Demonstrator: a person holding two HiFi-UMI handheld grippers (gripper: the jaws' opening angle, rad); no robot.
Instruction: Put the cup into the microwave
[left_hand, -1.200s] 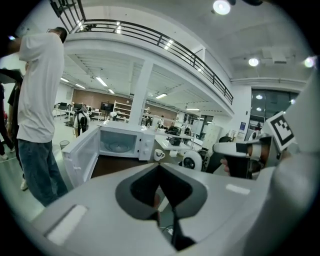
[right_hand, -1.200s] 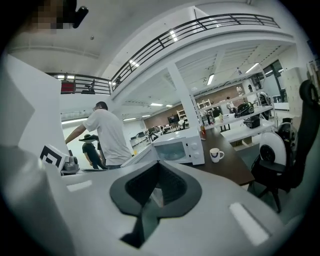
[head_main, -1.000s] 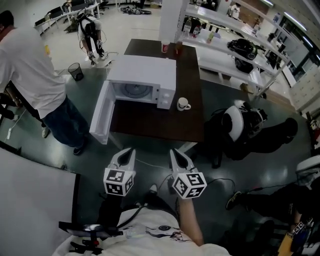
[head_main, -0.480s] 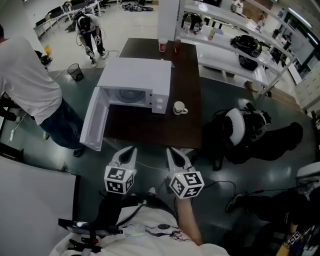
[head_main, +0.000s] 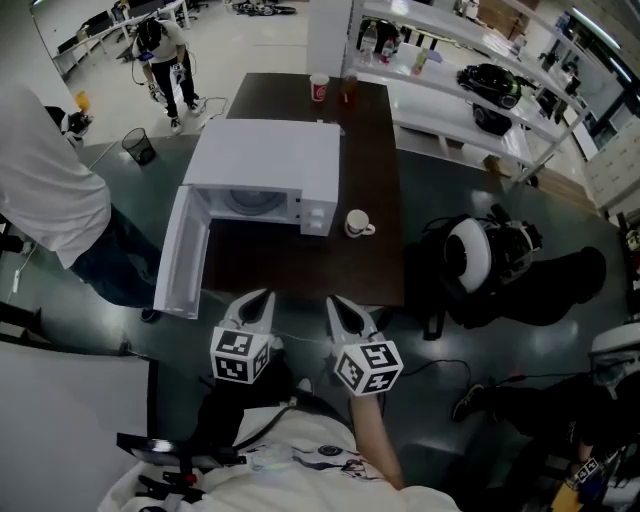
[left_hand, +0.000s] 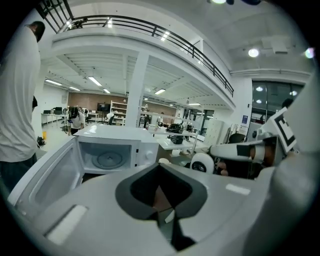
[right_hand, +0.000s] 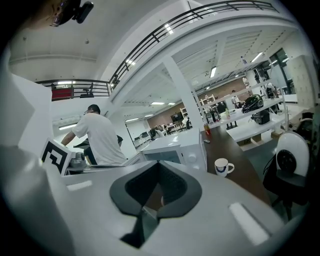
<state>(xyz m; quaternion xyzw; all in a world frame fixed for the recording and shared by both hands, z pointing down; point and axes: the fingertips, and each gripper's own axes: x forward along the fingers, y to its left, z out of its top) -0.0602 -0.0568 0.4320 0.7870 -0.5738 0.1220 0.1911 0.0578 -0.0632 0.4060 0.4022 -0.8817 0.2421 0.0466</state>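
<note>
Fingers on your left gripper (head_main: 262, 297) and your right gripper (head_main: 333, 301) are pressing together with nothing between them. That makes sense, I think, because you are not at the cup yet. From your head, both grippers are pointing side by side at the near edge of the table (head_main: 375, 140), well apart from everything on it. The cup (head_main: 357, 223) is standing upright on the table, just beside the right side of the microwave (head_main: 265, 160), with its handle sticking out to the right. The door (head_main: 182, 262) is hanging wide open to the left, so the way in is ready. A paper cup (head_main: 318, 88) is standing at the far end. A person (head_main: 45, 190) in a white top is standing on the dark floor (head_main: 560, 340) near the door.

From the left gripper (left_hand: 161, 197), the shut fingers are aiming at the microwave (left_hand: 107, 150). Its round plate (left_hand: 107, 160) is lying bare inside. The door (left_hand: 42, 182) is standing open on the left. Only the top of the cup (left_hand: 163, 161) is peeking over the gripper.

From the right gripper (right_hand: 157, 197), the shut fingers are aiming between the microwave (right_hand: 185, 150) and the cup (right_hand: 221, 166), so this one is probably the better grabber. The table (right_hand: 240, 150) is looking dark and smooth. The room is big and bright, with white benches (right_hand: 245, 132) on the right.
</note>
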